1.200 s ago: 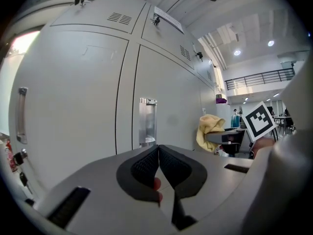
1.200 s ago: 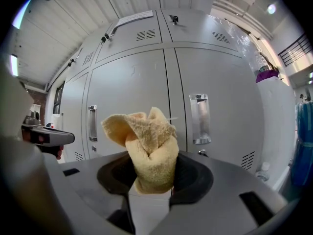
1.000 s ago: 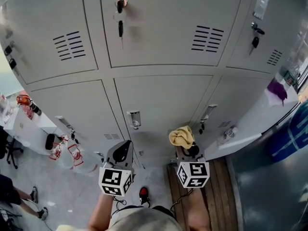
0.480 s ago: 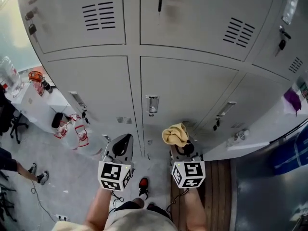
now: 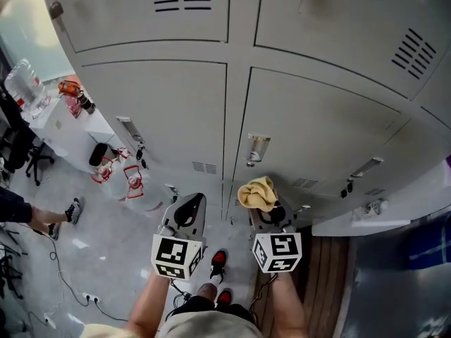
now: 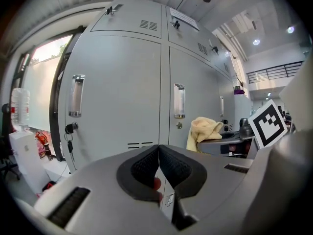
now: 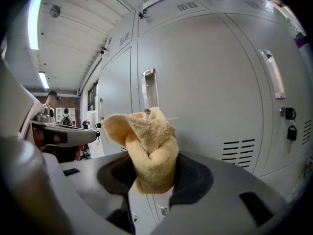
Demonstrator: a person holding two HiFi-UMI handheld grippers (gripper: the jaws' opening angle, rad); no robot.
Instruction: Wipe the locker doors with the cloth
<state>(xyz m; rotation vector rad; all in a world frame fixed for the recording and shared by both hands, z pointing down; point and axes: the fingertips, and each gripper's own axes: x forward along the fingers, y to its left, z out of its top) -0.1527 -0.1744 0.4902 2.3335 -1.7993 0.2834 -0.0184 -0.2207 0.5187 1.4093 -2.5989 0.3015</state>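
Grey metal locker doors fill the wall ahead, each with a chrome handle and vent slots. My right gripper is shut on a bunched yellow cloth, which sticks up between the jaws a short way from the lower door. My left gripper is shut with nothing in it, its dark pads pressed together, pointing at the lower doors. The cloth shows to its right there.
A white side table with bottles and red items stands at the left, and a large water bottle beside the lockers. A person's legs and cables lie on the grey floor at the left. A wooden strip runs at the right.
The view has shifted so the lockers moved right and up in the frame. Both grippers stay low in front of me, the right still holding the cloth.
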